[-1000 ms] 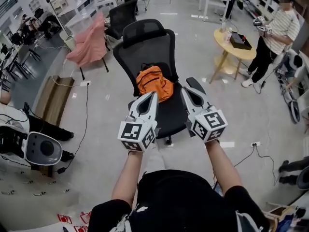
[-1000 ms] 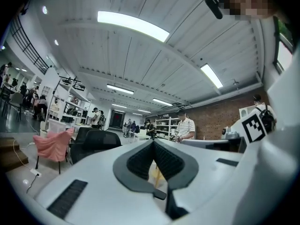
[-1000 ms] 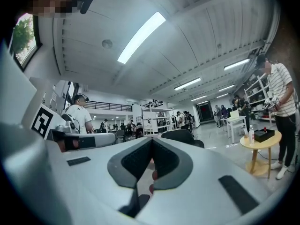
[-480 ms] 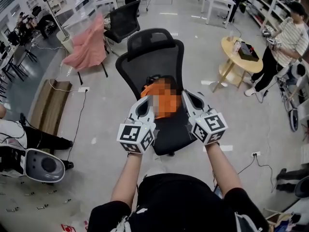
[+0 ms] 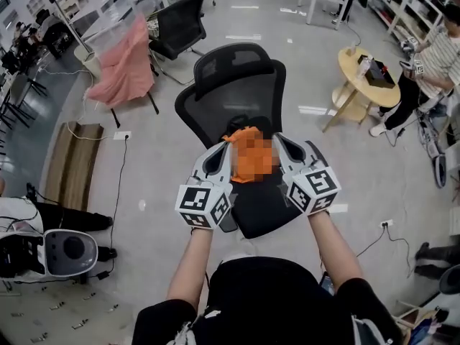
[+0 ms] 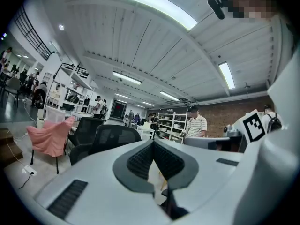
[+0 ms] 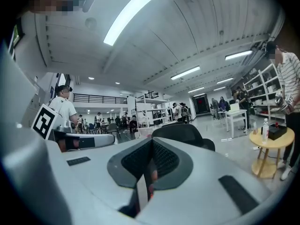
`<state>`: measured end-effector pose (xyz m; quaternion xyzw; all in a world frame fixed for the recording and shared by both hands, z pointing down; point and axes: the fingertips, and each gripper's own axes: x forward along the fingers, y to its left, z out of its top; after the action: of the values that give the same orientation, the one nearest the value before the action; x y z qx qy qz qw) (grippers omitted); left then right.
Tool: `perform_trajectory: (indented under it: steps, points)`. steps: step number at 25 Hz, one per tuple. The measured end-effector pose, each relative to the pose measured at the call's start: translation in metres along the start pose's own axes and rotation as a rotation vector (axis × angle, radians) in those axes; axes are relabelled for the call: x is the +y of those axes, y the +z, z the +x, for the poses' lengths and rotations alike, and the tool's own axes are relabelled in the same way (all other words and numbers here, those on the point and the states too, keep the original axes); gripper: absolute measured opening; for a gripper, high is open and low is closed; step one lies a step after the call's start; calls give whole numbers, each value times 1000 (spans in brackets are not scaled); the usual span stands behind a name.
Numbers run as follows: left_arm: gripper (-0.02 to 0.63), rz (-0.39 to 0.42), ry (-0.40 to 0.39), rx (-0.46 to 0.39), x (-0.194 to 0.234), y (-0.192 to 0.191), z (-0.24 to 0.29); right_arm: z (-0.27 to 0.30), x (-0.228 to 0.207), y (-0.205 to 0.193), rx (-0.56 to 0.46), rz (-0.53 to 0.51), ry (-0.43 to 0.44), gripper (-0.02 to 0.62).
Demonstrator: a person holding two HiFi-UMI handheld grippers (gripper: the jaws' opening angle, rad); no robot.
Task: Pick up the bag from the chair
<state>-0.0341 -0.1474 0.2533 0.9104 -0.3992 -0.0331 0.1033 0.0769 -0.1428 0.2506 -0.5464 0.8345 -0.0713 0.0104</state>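
Tongs are pinched shut in both my hands, with nothing between them. My left tongs (image 5: 227, 146) and right tongs (image 5: 278, 139) point level and side by side, which I judge sets them to take the load from either flank. The orange bag (image 5: 248, 157) slumps on the black chair (image 5: 237, 85), at the back edge of its seat, propped against the mesh backrest. It lies between the two tips and just beyond them; whether either tip touches it, I cannot tell. Both must open before any grip.
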Motion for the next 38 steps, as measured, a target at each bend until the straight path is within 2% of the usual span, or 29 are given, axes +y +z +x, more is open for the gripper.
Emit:
perform_trajectory:
  steps: [5,11,20,29,38]
  points:
    - [5,-6,-39,44,23,-6,15,27,-5,-8,23,17,-42,-5]
    - [5,-27,-46,65,48,-16,26,50,-11,-19,31,27,-63,-6]
    - [5,-75,-53,123,60,-55,42,68,-27,-46,91,44,-77,-5]
    - [5,-119,20,180,76,-111,72,88,-59,-91,192,34,-22,-5]
    - [5,-118,53,245,93,-175,84,106,-86,-161,293,64,6,-6]
